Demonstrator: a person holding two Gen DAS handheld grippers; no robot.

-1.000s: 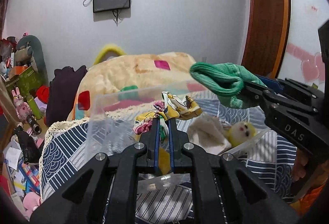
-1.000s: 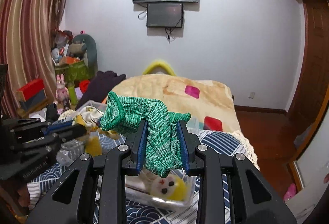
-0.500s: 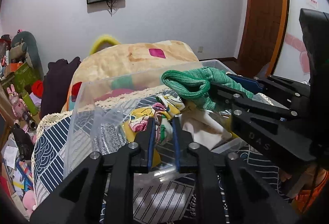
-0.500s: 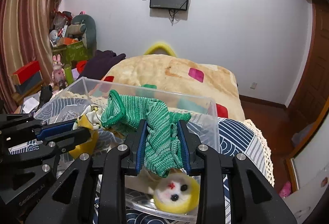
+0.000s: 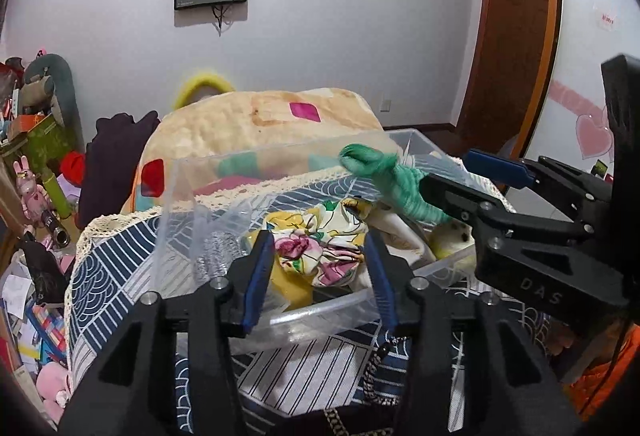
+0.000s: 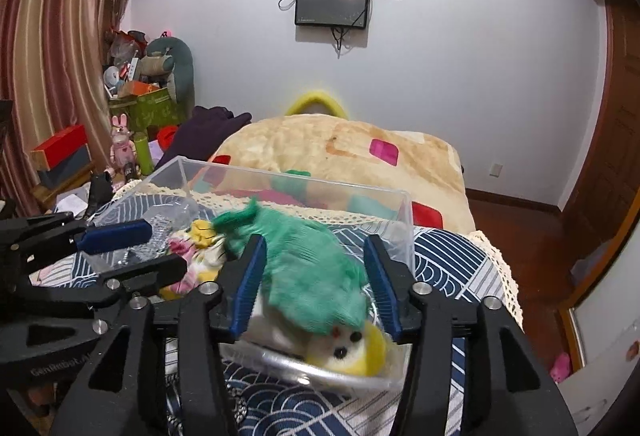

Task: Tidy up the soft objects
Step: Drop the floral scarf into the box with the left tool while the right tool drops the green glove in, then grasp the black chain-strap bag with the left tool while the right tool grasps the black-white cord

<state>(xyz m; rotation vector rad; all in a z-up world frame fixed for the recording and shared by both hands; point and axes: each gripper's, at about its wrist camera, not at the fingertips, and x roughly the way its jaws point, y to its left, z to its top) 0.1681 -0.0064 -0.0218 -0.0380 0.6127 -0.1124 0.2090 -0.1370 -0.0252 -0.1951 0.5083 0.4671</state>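
Observation:
A clear plastic bin (image 5: 176, 196) (image 6: 406, 224) stands on the bed's blue patterned cover. My left gripper (image 5: 318, 272) is open at the bin's near rim; a floral cloth (image 5: 320, 244) (image 6: 192, 256) lies in the bin between its fingers. My right gripper (image 6: 316, 280) (image 5: 476, 180) is open over the bin's right part. A green knit cloth (image 6: 308, 276) (image 5: 384, 176), blurred, is loose between its fingers, over a yellow and white plush toy (image 6: 356, 352) (image 5: 452, 236) in the bin.
A beige blanket (image 6: 340, 144) with coloured patches lies beyond the bin. A dark garment (image 5: 116, 156) sits at its left. Cluttered boxes and toys (image 6: 132, 104) stand at the left wall. A wooden door (image 5: 516, 36) is at the right.
Both grippers opened. The floral cloth dropped from the left gripper into the bin, and the green knit cloth left the right gripper's hold and is dropping onto the plush toy.

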